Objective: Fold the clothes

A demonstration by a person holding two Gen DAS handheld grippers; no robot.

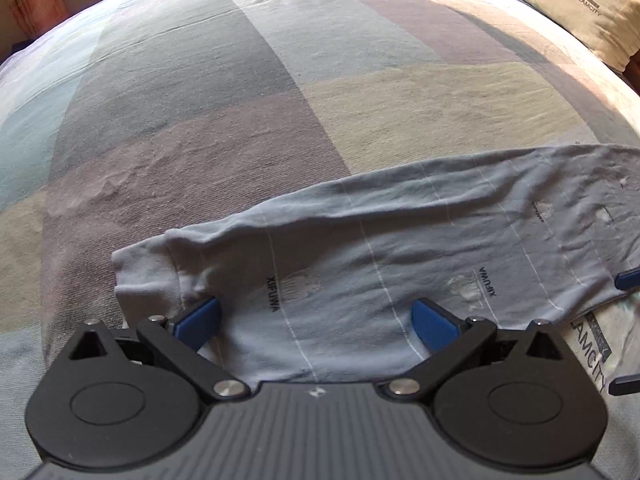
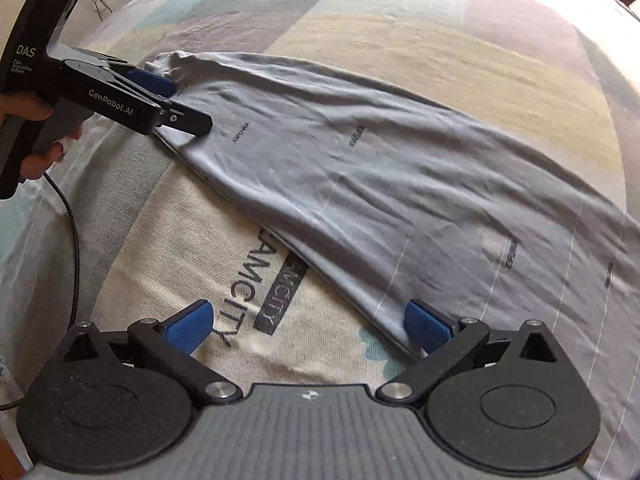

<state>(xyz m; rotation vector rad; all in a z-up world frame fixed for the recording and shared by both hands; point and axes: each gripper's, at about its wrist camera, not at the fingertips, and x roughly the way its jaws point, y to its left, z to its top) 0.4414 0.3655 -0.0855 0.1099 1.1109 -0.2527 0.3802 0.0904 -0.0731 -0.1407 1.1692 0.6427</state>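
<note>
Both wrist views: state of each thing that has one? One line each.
grey garment: lying long on the bed, wrinkled, not yet folded into a compact stack.
left gripper: open, fingers over the garment's cuffed end.
right gripper: open, at the garment's near edge.
pillow: lying at the bed's far corner.

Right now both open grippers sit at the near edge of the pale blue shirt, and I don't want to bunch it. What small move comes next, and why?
Probably close both on that edge. The left gripper is open, straddling the cuffed end of the pale blue printed shirt; the right gripper is open with one pad at the hem. Neither pinches cloth yet.
</note>
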